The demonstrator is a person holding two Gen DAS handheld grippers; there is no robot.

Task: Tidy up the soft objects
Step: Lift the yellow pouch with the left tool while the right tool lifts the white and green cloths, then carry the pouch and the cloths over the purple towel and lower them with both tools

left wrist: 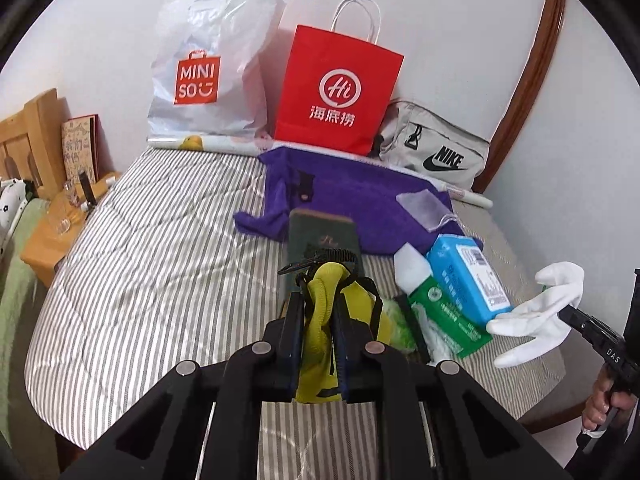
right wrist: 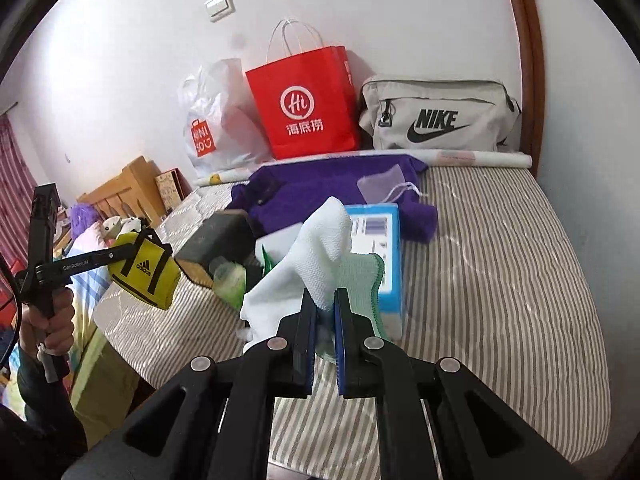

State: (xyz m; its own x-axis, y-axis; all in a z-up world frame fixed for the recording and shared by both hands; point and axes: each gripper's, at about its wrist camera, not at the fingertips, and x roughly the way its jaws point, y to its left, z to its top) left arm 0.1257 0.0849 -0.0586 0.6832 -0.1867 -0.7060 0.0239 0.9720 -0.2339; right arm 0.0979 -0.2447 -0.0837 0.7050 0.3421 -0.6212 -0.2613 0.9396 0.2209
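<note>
Your left gripper (left wrist: 318, 304) pinches the limp yellow pouch (left wrist: 320, 344) and your right gripper (right wrist: 325, 308) the light white glove (right wrist: 320, 256); grip bunched fabric, since both sag.

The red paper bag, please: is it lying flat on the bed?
No, the red paper bag stands upright against the wall, handles up.

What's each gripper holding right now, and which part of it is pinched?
The left gripper pinches the yellow pouch at its upper edge beside the black straps. The right gripper pinches the white sock mid-length.
</note>
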